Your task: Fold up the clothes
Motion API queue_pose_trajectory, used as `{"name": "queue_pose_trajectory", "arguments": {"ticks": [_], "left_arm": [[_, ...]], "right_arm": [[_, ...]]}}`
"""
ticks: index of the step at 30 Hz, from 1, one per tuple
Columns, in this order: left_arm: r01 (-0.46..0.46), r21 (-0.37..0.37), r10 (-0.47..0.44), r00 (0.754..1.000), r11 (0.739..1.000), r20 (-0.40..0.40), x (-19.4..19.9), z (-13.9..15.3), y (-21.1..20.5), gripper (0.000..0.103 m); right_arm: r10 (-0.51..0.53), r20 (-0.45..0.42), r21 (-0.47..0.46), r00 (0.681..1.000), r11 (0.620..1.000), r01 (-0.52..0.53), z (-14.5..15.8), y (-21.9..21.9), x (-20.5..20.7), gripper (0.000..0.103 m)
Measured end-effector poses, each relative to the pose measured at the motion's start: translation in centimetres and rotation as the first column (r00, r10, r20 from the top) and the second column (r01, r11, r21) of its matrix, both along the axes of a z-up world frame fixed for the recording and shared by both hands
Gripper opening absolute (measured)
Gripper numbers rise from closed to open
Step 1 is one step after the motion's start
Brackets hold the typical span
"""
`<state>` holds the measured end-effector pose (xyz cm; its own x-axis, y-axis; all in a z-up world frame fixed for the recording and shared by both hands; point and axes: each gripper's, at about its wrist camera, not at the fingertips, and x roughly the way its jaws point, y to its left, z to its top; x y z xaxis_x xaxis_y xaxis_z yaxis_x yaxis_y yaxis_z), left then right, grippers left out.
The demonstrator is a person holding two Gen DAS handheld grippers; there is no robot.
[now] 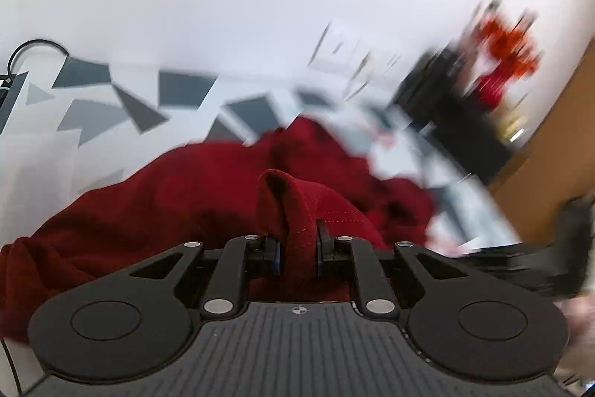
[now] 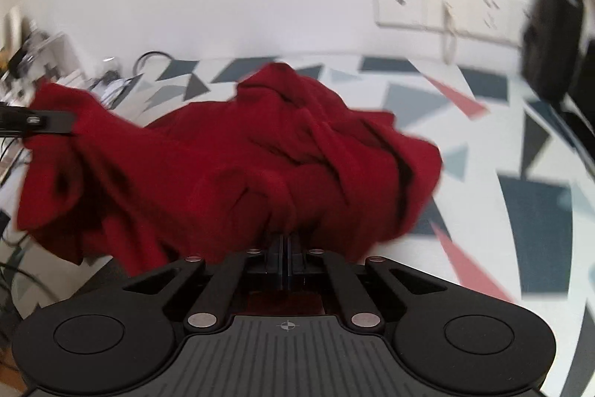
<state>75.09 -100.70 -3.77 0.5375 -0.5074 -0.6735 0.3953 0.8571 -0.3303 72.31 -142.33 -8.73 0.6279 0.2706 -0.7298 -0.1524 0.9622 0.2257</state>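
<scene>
Left wrist view: the left gripper (image 1: pixel 297 248) is pinching a stitched fold of the red garment (image 1: pixel 208 188) between its 2 nearly closed fingers, the fold standing up between the pads. The rest of the garment is lying bunched on a cloth (image 1: pixel 178 88) patterned with grey shapes.

Right wrist view: the right gripper (image 2: pixel 285 250) is standing fully closed, its tips buried under the garment's (image 2: pixel 238 151) near edge; whether cloth is caught between them I cannot tell. The left gripper's finger (image 2: pixel 44 121) is holding the garment's far left corner.
</scene>
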Motion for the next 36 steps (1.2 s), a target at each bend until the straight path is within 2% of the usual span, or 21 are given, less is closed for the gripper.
{"name": "queue_pose_trajectory", "arguments": {"ticks": [2,3,4,5,6,7,9,12,14,17,18,21,22,25,29,32,36], "left_arm": [[0.025,0.124,-0.015,0.996,0.992,-0.083,1.4,-3.4,-1.7,0.022],[0.034,0.186,-0.014,0.994,0.982,-0.107,1.8,-4.7,-2.4,0.035],[0.038,0.216,-0.015,0.994,0.976,-0.108,1.9,-5.2,-2.6,0.051],[0.023,0.205,-0.004,0.995,0.979,-0.096,2.0,-4.8,-2.3,0.059],[0.008,0.193,0.008,0.996,0.981,-0.085,2.0,-4.3,-2.0,0.068],[-0.004,0.175,0.017,0.997,0.985,-0.072,2.1,-3.8,-1.6,0.07],[-0.006,0.118,0.008,1.0,0.993,-0.013,2.3,-1.2,-0.4,0.072],[-0.025,0.107,0.011,0.991,0.994,0.13,2.8,4.2,0.7,0.073],[-0.049,0.057,0.036,0.976,0.997,0.215,3.2,8.1,1.8,0.079],[-0.081,-0.003,0.077,0.936,0.997,0.343,3.6,13.8,3.2,0.089],[-0.087,0.011,0.077,0.927,0.996,0.367,3.8,14.7,3.3,0.091],[-0.107,0.052,0.075,0.9,0.993,0.429,4.4,17.2,3.6,0.092],[-0.121,0.072,0.08,0.905,0.99,0.417,5.0,16.8,3.5,0.092],[-0.155,0.12,0.106,0.933,0.981,0.343,6.7,14.3,3.4,0.092],[-0.186,0.198,0.148,0.97,0.962,0.194,8.5,7.8,2.9,0.092],[-0.191,0.281,0.167,0.98,0.941,0.106,9.2,3.4,1.8,0.092],[-0.217,0.31,0.221,0.975,0.926,0.024,9.7,-0.7,1.6,0.095]], "right_arm": [[-0.03,-0.056,0.017,0.998,0.999,0.031,-1.0,-0.2,0.2,0.002],[-0.042,-0.09,0.017,0.995,0.999,0.044,-1.5,-0.2,0.4,0.009],[-0.064,-0.121,0.011,0.991,0.998,0.066,-1.5,-0.2,0.5,0.015],[-0.085,-0.126,0.01,0.988,0.996,0.086,-1.0,-0.3,0.5,0.024],[-0.095,-0.101,0.021,0.99,0.995,0.098,0.2,-0.5,0.2,0.027],[-0.103,-0.068,0.036,0.992,0.994,0.106,1.7,-0.8,-0.2,0.028],[-0.111,-0.005,0.061,0.994,0.992,0.111,5.1,-1.7,-0.4,0.032],[-0.121,0.111,0.054,0.986,0.992,0.116,11.3,-3.5,0.1,0.032],[-0.143,0.186,0.039,0.972,0.99,0.138,15.5,-4.5,0.9,0.033],[-0.147,0.305,0.065,0.941,0.989,0.134,21.4,-6.1,2.5,0.043],[-0.135,0.34,0.057,0.931,0.991,0.123,22.8,-6.3,3.2,0.047],[-0.075,0.371,0.015,0.926,0.997,0.074,23.9,-5.8,5.8,0.055],[-0.054,0.378,0.0,0.924,0.998,0.058,24.1,-5.6,6.6,0.056],[0.005,0.296,0.018,0.955,1.0,-0.011,20.5,-4.6,10.3,0.064],[0.072,0.17,0.019,0.983,0.997,-0.076,13.1,-2.7,15.1,0.066],[0.116,0.09,-0.004,0.989,0.993,-0.116,7.7,-1.1,17.9,0.07],[0.194,0.017,-0.019,0.981,0.981,-0.194,2.4,2.3,20.2,0.09]]}}
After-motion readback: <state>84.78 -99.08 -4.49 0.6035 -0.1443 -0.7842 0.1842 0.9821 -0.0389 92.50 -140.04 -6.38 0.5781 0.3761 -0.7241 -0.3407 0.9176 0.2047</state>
